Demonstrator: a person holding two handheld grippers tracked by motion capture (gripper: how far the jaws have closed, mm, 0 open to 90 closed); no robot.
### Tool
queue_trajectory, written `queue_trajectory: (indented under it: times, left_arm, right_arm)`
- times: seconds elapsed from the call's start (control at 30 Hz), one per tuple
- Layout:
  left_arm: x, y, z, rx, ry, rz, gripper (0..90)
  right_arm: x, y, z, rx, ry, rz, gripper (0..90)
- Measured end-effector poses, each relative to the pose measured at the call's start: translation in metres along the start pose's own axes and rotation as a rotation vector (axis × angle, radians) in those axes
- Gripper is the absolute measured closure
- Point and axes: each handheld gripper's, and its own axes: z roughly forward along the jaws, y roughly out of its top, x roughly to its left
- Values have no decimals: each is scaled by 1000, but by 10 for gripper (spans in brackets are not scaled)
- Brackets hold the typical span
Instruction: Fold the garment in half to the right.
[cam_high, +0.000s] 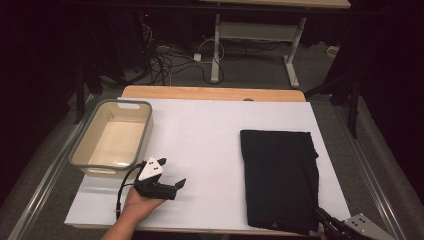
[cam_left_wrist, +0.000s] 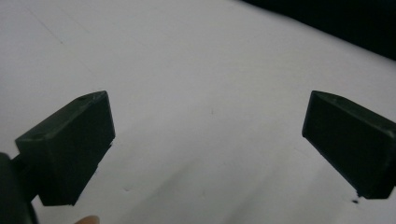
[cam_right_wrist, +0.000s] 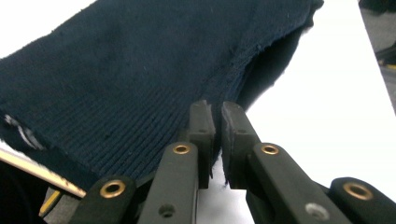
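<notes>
A dark blue knit cloth (cam_high: 280, 175) lies folded flat on the right half of the white table sheet (cam_high: 200, 130). My right gripper (cam_high: 320, 214) comes in at the cloth's near right corner. In the right gripper view the cloth (cam_right_wrist: 140, 70) has its edge raised off the sheet, and the right gripper (cam_right_wrist: 217, 109) is shut on that hem. My left gripper (cam_high: 177, 186) rests in a hand near the table's front left, pointing right, well apart from the cloth. Its jaws stand wide open over the bare sheet (cam_left_wrist: 187, 56), with nothing between them at the left gripper (cam_left_wrist: 208, 100).
A beige bin with a grey rim (cam_high: 145, 125) stands empty at the back left, just beyond the left hand. The wooden table edge (cam_high: 210, 93) shows past the sheet. Table legs and cables lie on the floor beyond.
</notes>
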Motion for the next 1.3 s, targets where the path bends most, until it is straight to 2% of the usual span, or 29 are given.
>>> queue_trajectory:
  times: [0.07,0.2,0.3,0.4,0.53,0.7,0.9,1.0,1.13,1.3]
  left_arm:
    - [1,0,1,10,6,-1,16]
    - [4,-1,-1,7,24,-8,6]
    - [7,-3,-1,9,30,-19,6]
    - [9,-3,-1,9,25,-31,6]
    - [10,-5,-2,-17,3,-61,5]
    - [9,-5,-2,-17,-21,-37,5]
    - [9,-6,-3,-26,-35,-26,5]
    - [8,-6,-3,-24,-31,-19,5]
    - [8,-7,-3,-29,-21,-22,5]
    - [7,-7,-3,-30,-13,-23,5]
  right_arm:
    - [-1,0,2,1,7,5,805]
    - [-2,5,2,-24,33,12,641]
    - [-1,10,5,-43,30,12,543]
    - [0,16,10,-53,23,4,453]
    - [-4,25,22,-62,22,4,364]
    - [-16,33,40,-34,14,5,264]
    - [-14,30,42,-69,21,-8,163]
    - [-14,29,43,-66,33,-14,146]
    - [-12,28,46,-56,40,-27,75]
    - [-11,27,49,-54,31,-34,2]
